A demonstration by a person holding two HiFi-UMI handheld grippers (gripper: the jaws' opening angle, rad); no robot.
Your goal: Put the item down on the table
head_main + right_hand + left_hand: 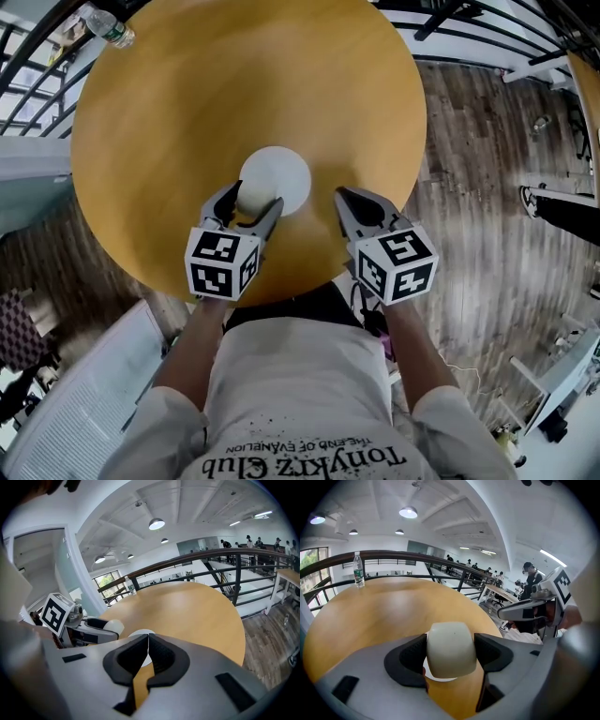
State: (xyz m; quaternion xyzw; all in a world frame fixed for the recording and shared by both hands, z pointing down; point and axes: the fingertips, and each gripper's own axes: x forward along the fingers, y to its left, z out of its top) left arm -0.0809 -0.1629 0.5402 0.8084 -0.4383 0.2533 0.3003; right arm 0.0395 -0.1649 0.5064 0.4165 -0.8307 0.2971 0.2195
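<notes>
Setting, head view: round wooden table beside a dark railing, with plank floor around it and a water bottle standing at its far edge.
Head view, left gripper: clamped on a pale rounded item at the near edge of a white disc that lies on the table.
Head view, right gripper: just beside the left one, over the tabletop.
Left gripper view, grip: both pads press the item's sides, and the disc shows beneath it.
Right gripper view, jaws: pressed together with nothing between them.
Progress: the item is over the disc but not released. I cannot tell whether its base touches the disc.
Left to do: probably settle the item, let the jaws part, and draw back.
</notes>
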